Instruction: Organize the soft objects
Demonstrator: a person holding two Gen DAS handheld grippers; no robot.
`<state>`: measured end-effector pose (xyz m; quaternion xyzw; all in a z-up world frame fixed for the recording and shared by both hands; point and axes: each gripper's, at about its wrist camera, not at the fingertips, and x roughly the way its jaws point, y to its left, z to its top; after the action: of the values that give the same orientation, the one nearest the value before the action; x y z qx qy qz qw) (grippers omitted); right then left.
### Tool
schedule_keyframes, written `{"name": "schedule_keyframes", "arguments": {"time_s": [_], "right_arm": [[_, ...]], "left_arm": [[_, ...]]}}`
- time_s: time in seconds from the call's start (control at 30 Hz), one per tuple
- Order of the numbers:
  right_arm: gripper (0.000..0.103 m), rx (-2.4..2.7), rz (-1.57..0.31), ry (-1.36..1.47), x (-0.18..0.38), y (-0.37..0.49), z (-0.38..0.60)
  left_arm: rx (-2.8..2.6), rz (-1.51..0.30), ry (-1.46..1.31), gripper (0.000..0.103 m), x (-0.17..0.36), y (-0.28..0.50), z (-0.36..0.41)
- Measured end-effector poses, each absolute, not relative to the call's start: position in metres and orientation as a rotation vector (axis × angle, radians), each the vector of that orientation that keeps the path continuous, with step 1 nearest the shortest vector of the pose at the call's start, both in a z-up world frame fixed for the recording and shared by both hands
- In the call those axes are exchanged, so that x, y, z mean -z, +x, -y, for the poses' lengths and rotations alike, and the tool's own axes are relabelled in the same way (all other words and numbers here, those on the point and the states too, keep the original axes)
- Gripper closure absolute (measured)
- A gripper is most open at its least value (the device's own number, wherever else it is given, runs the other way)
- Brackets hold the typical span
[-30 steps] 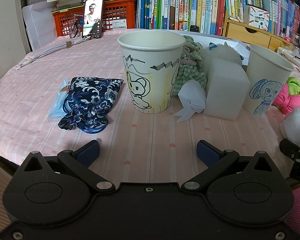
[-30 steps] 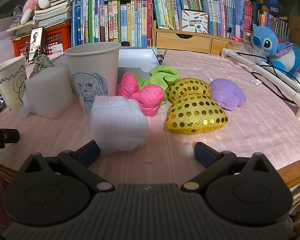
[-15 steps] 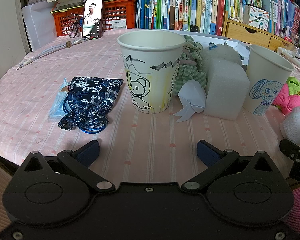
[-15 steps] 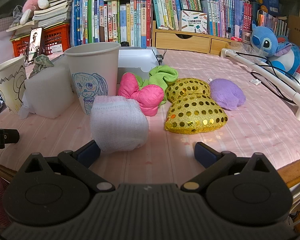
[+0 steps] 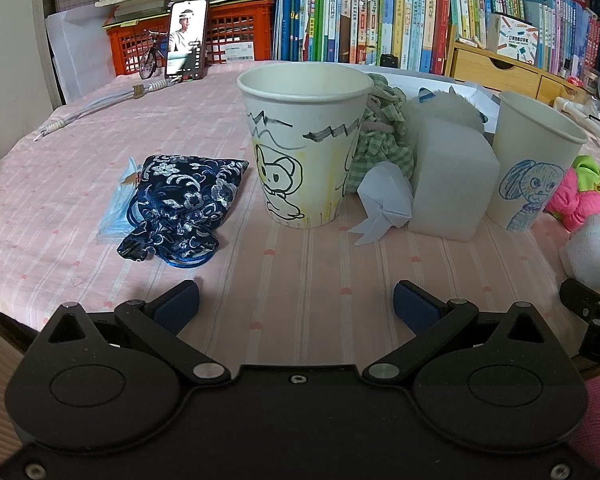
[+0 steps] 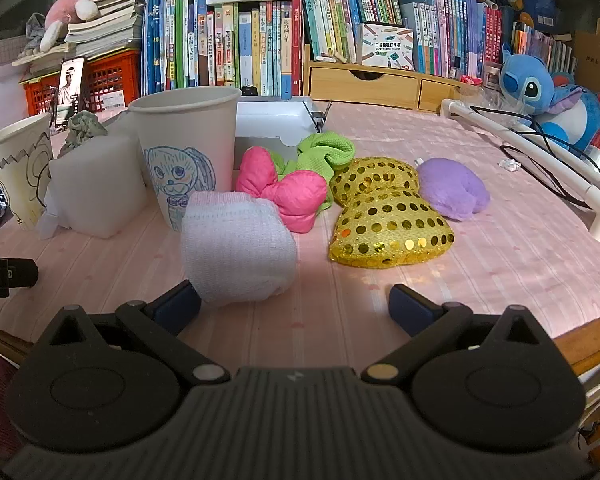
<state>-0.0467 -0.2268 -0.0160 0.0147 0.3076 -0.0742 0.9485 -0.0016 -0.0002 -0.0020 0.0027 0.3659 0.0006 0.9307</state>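
Observation:
My left gripper (image 5: 296, 306) is open and empty above the pink cloth, short of a paper cup with a black-and-yellow drawing (image 5: 304, 144). A dark blue embroidered pouch (image 5: 180, 204) lies left of that cup. My right gripper (image 6: 294, 306) is open and empty; a white gauze roll (image 6: 236, 244) lies just beyond its left finger. Behind the roll stand a cup with a blue drawing (image 6: 184, 152), a pink bow (image 6: 288, 188), a green cloth (image 6: 326, 152), two gold sequin hearts (image 6: 388, 228) and a purple plush (image 6: 452, 188).
A white foam block (image 5: 452, 176), a folded paper shape (image 5: 384, 200) and a green checked cloth (image 5: 380, 140) sit between the cups. A blue mask (image 5: 118, 204) lies under the pouch. Books, a red crate (image 5: 236, 36), a phone (image 5: 186, 38) and a white pipe (image 6: 540, 156) border the table.

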Motion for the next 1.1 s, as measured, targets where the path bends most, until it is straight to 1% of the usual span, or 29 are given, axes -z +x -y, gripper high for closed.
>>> {"name": "schedule_keyframes", "arguments": {"time_s": [0.37, 0.5, 0.6, 0.73, 0.8, 0.83, 0.9, 1.1], "right_arm": [[0.000, 0.158, -0.562, 0.028, 0.022, -0.055, 0.225], [0.000, 0.131, -0.537, 0.017, 0.024, -0.058, 0.226], [0.000, 0.083, -0.519, 0.007, 0.022, -0.060, 0.227], [0.000, 0.029, -0.454, -0.010, 0.017, -0.067, 0.224], [0.000, 0.005, -0.431, -0.028, 0.013, -0.068, 0.220], [0.000, -0.004, -0.425, -0.029, 0.012, -0.068, 0.219], [0.000, -0.014, -0.423, -0.023, 0.011, -0.067, 0.219], [0.001, -0.030, -0.417, 0.005, 0.011, -0.064, 0.219]], "left_arm": [[0.045, -0.710, 0.026, 0.000, 0.005, -0.003, -0.007], [0.058, -0.727, -0.001, 0.000, 0.000, -0.002, -0.011], [0.104, -0.674, -0.057, 0.001, -0.007, -0.011, -0.017], [0.101, -0.589, -0.065, 0.001, -0.017, -0.018, -0.017], [0.076, -0.570, -0.070, 0.004, -0.020, -0.017, -0.019], [0.059, -0.561, -0.075, 0.008, -0.022, -0.017, -0.020], [0.021, -0.528, -0.082, 0.009, -0.025, -0.018, -0.026], [-0.111, -0.480, 0.022, 0.009, -0.024, -0.009, -0.037]]}}
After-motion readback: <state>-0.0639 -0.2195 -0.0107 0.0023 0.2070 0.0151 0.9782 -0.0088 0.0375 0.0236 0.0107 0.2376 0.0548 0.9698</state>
